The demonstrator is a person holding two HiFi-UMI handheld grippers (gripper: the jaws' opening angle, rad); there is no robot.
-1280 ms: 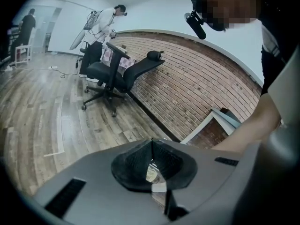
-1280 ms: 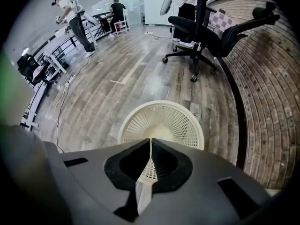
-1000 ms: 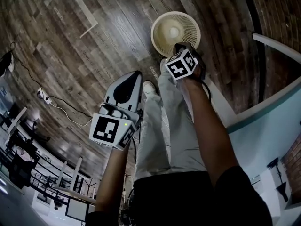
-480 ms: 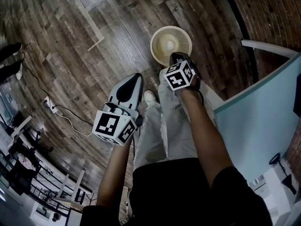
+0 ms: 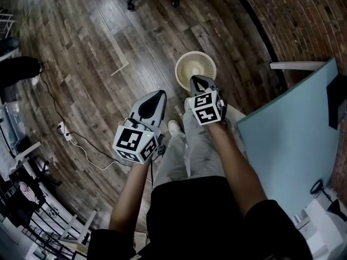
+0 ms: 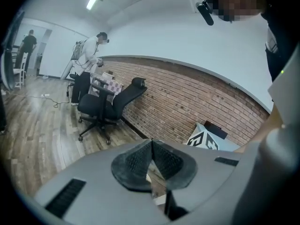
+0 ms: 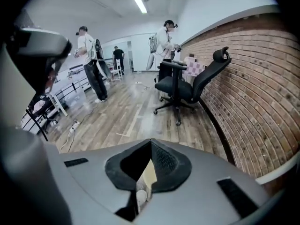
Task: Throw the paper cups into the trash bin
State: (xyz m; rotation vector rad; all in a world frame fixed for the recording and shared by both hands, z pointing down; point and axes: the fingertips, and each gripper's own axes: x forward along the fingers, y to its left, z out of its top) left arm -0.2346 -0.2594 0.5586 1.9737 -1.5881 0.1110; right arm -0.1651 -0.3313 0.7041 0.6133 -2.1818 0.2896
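The cream mesh trash bin (image 5: 195, 71) stands on the wooden floor just ahead of the person's feet. In the head view my right gripper (image 5: 193, 79) hangs over the bin's near rim, its jaws shut to a point with nothing held. My left gripper (image 5: 160, 93) is to the left of the bin, level with the right one, also shut and empty. In the right gripper view the pads meet at the tip of the right gripper (image 7: 150, 141), and a sliver of the bin (image 7: 148, 175) shows below them. In the left gripper view the left gripper (image 6: 151, 140) has its pads together. No paper cup is visible.
A light blue table (image 5: 293, 140) fills the right side, beside a brick wall (image 5: 293, 20). A cable with a power strip (image 5: 61, 129) lies on the floor at left. A black office chair (image 7: 187, 86) stands along the wall, and people (image 7: 89, 60) stand farther off.
Both grippers have risen away from the floor, the right one lifting off the bin. The bin looks smaller and farther, and more of the blue table shows.
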